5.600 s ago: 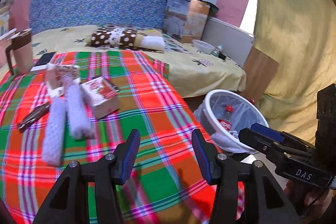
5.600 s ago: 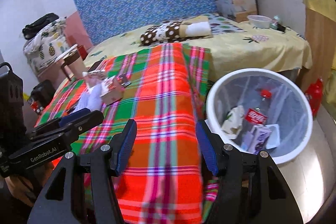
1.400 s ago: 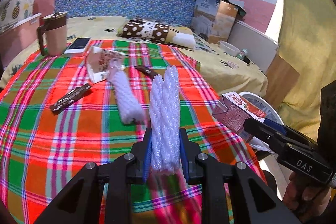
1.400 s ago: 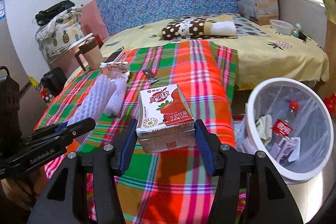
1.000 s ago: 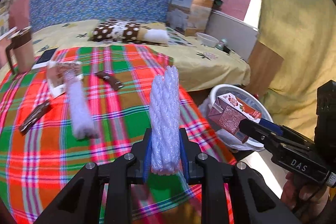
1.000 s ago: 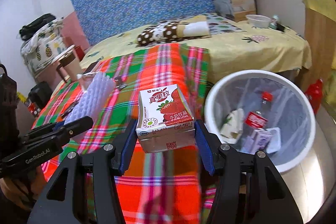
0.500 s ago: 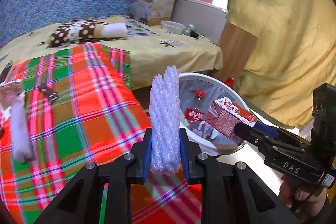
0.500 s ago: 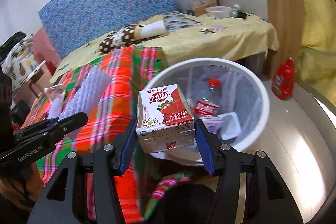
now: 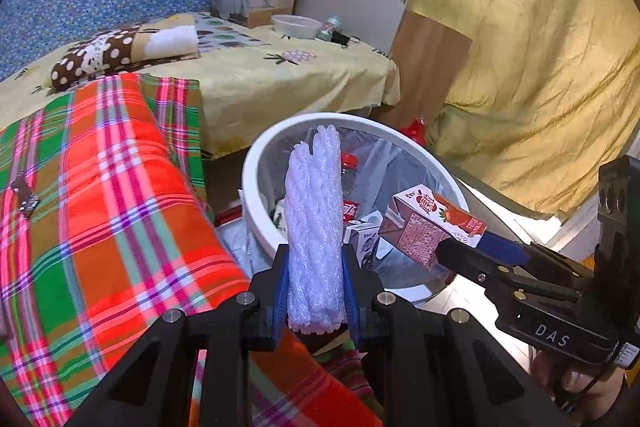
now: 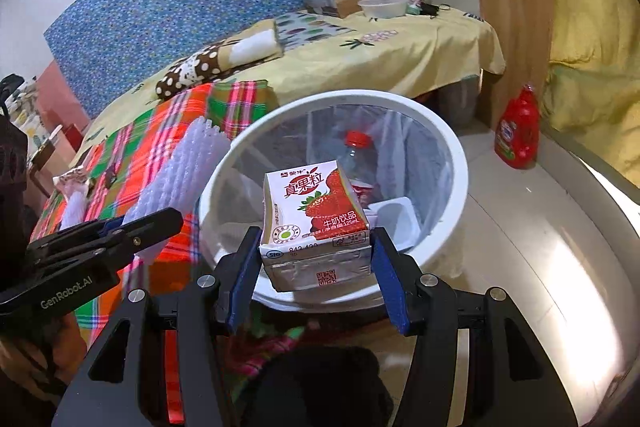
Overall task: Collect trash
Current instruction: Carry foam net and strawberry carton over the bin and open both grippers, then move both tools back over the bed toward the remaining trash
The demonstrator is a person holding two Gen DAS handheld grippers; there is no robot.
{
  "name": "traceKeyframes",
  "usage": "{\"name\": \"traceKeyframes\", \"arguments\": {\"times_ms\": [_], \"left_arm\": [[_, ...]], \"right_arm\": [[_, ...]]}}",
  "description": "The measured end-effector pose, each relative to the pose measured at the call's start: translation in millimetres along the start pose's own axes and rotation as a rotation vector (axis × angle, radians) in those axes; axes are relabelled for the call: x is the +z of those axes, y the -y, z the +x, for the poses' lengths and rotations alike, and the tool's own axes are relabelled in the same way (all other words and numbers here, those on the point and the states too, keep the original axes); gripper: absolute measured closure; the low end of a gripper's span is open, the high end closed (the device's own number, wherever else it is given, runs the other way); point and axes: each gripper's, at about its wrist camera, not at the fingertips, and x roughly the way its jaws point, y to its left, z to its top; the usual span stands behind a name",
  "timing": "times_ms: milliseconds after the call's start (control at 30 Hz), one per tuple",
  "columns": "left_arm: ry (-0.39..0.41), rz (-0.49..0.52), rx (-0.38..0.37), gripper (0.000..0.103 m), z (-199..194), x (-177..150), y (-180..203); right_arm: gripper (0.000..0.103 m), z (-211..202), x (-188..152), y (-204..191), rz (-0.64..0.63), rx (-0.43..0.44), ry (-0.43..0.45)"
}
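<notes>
My left gripper (image 9: pixel 315 291) is shut on a white foam net sleeve (image 9: pixel 314 227), held upright at the near rim of the white trash bin (image 9: pixel 256 203). My right gripper (image 10: pixel 316 267) is shut on a strawberry milk carton (image 10: pixel 316 215), held over the near edge of the bin (image 10: pixel 456 155). The carton (image 9: pixel 428 223) and right gripper also show in the left wrist view, the sleeve (image 10: pixel 180 179) in the right wrist view. The bin holds a plastic bottle (image 10: pixel 356 155), small cartons and a white tray.
The plaid blanket (image 9: pixel 100 207) on the bed lies left of the bin with a second foam sleeve (image 10: pixel 74 205) and wrappers on it. A red bottle (image 10: pixel 518 131) stands on the floor by a wooden panel. A yellow curtain (image 9: pixel 520 67) hangs at right.
Both grippers have swung right from over the bed to the bin, still holding the sleeve and the carton. The bin is now closer and directly ahead.
</notes>
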Motion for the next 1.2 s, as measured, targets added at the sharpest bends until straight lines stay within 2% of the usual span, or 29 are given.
{"name": "traceKeyframes", "arguments": {"times_ms": [300, 400, 500, 567, 900, 1200], "left_arm": [[-0.032, 0.016, -0.029, 0.078, 22, 10, 9], [-0.035, 0.013, -0.045, 0.074, 26, 13, 11], [-0.024, 0.007, -0.057, 0.066, 25, 15, 11], [-0.009, -0.003, -0.062, 0.053, 22, 16, 9], [0.055, -0.042, -0.049, 0.053, -3, 18, -8], [0.102, -0.077, 0.025, 0.053, -38, 2, -29]], "right_arm": [[0.047, 9, 3, 8, -0.012, -0.013, -0.038], [0.046, 10, 4, 8, -0.019, -0.01, -0.05], [0.046, 11, 4, 9, -0.017, -0.007, -0.052], [0.044, 10, 4, 9, -0.016, -0.005, -0.048], [0.043, -1, 6, 8, -0.009, -0.019, -0.014], [0.044, -13, 6, -10, -0.039, 0.026, 0.027]]}}
